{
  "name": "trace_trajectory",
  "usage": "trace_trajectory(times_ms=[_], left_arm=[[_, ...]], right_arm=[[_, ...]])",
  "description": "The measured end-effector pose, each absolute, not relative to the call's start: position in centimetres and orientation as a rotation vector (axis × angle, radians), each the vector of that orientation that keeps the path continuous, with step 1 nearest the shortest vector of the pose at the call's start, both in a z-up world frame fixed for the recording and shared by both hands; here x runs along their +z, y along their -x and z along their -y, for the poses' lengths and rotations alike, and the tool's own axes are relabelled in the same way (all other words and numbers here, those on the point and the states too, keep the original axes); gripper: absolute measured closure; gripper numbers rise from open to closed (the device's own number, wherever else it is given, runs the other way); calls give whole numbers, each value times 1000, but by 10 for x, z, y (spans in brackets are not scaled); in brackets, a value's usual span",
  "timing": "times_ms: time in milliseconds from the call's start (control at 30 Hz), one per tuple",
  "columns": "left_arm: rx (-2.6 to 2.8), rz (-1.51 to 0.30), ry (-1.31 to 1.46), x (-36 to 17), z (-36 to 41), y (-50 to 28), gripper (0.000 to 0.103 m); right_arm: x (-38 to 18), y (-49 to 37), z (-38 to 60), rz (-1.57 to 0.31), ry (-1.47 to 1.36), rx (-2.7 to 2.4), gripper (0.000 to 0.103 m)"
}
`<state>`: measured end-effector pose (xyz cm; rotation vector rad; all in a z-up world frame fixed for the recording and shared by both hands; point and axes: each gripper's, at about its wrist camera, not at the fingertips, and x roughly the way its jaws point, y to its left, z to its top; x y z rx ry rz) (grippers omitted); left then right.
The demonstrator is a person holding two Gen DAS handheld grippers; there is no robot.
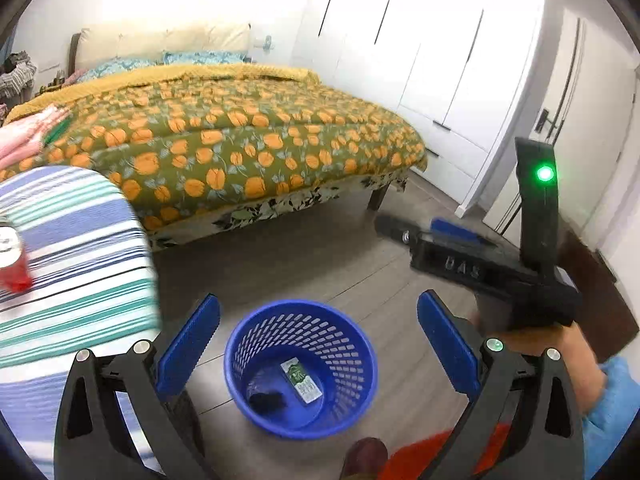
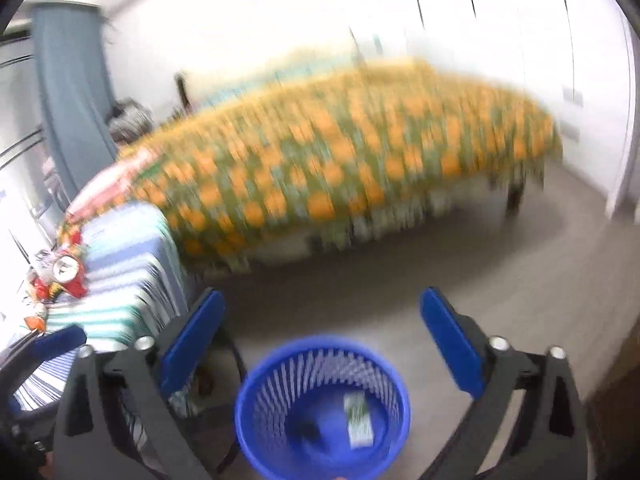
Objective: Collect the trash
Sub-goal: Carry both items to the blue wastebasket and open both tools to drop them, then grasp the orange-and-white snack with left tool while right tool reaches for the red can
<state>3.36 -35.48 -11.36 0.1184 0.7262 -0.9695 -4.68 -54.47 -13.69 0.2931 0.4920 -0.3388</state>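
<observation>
A blue mesh waste basket point(image 1: 352, 404) stands on the wood floor, with a small green-and-white carton point(image 1: 301, 380) and a dark scrap point(image 1: 266, 399) inside. My left gripper point(image 1: 318, 344) is open and empty above the basket. My right gripper point(image 2: 320, 344) is open and empty, also above the basket point(image 2: 256, 420), where the carton point(image 2: 358, 420) shows; the right wrist view is motion-blurred. A red can point(image 1: 12, 258) stands on the striped surface point(image 1: 80, 264) at the left; it also shows in the right wrist view point(image 2: 70, 274) beside other small litter point(image 2: 38, 286).
A bed with an orange-flowered quilt point(image 1: 240, 148) fills the middle. White wardrobes point(image 1: 440, 68) line the right wall. The right gripper's body point(image 1: 520, 264) shows at the right of the left wrist view. Folded pink cloth point(image 1: 28, 136) lies on the bed's left.
</observation>
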Motion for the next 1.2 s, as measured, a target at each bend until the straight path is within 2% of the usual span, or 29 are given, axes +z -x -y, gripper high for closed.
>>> trace_trajectory(times_ms=[67, 200, 400, 667, 900, 1200], left_arm=[[-913, -735, -153, -108, 335, -26, 5], [-800, -778, -113, -118, 267, -25, 5], [-582, -840, -105, -143, 168, -39, 5], [-292, -863, -55, -146, 53, -68, 5], [-224, -881, 25, -140, 20, -98, 5], [-237, -887, 24, -136, 62, -162, 5]], right_arm=[[-127, 50, 530, -452, -278, -321, 5], [-132, 41, 503, -501, -307, -231, 5], [-139, 16, 399, -574, -167, -122, 5], [-163, -44, 277, -766, -85, 34, 5], [-183, -103, 234, -898, 21, 18, 5], [-191, -112, 230, -891, 17, 14, 5]])
